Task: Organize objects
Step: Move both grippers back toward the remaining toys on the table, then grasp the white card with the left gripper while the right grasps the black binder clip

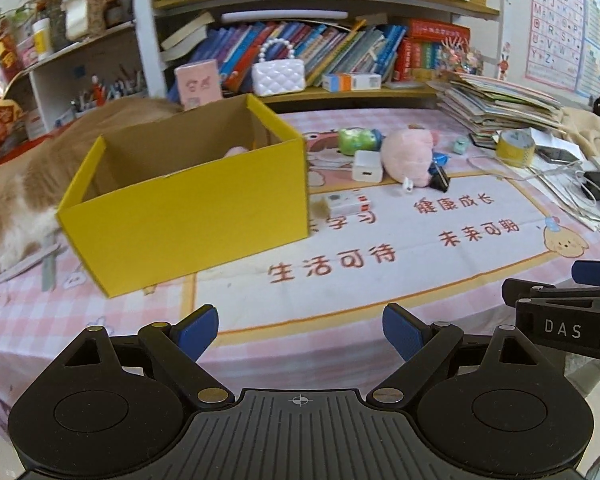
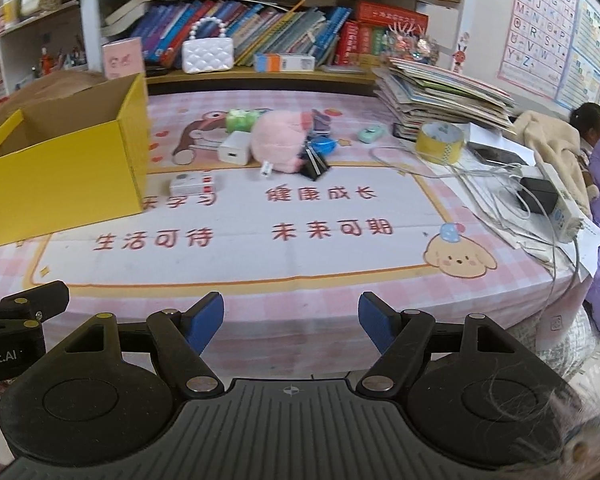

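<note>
Item one, the yellow cardboard box [image 1: 188, 216]: it is standing open-topped on the pink checked worktop [image 2: 340, 296], taken here as the landmark. Something pale pink [image 1: 236, 151] is showing inside it near its far wall; what it is cannot be told.

Items lying loose to the right of the box, nearest first:
- a small white and red carton [image 2: 191, 185], lying just beside the box's near right corner;
- a white charger block [image 2: 235, 153], sitting beyond that;
- a green toy [image 1: 358, 141], resting behind the charger;
- a pink plush toy [image 2: 281, 142], lying against the charger's right side;
- a black binder clip [image 2: 315, 166] and a blue piece [image 2: 325, 145], both touching the plush;
- a small mint-green gadget [image 2: 370, 134], lying farther right, apart from the group;
- a roll of yellow tape [image 2: 440, 142], standing farther still, beside a stack of books [image 2: 440, 92] and tangled cables [image 2: 500, 184].

Left hand-held gripper [image 1: 300, 334]: hovering over the worktop's near edge, in front of the box, fingers spread wide, carrying nothing.

Right hand-held gripper [image 2: 291, 324]: hovering right of the box at the near edge, fingers parted, carrying nothing.

Progress, as judged: barely begun. At most one thing is sitting boxed; the whole cluster is waiting to be collected.
</note>
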